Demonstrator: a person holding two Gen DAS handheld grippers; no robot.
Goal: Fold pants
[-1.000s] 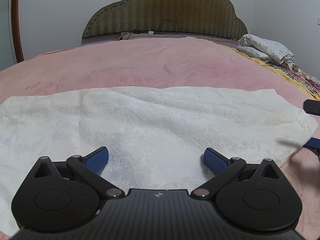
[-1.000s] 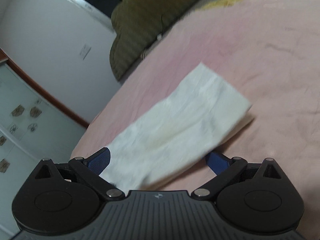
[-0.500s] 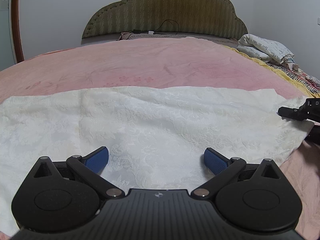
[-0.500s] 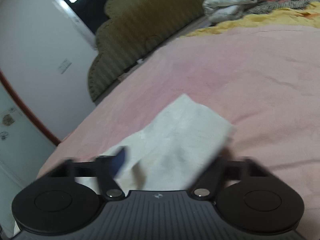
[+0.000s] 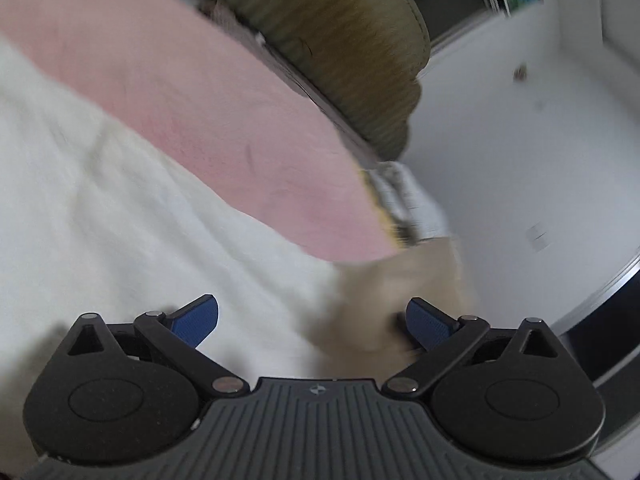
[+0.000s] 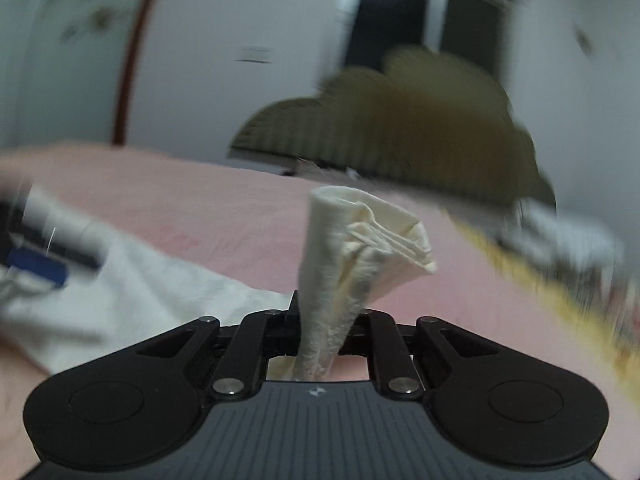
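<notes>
My right gripper (image 6: 320, 320) is closing tight on one end of the pants (image 6: 362, 240). The rest stretches left toward my left gripper (image 5: 312, 320), which is wide open, holding nothing.

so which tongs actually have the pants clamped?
The right tongs: closing on a bunched end of the white pants. The left tongs are wide open, gripping nothing.

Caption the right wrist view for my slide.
Right gripper closing on a bunched end of the white pants above the pink bed.
</notes>
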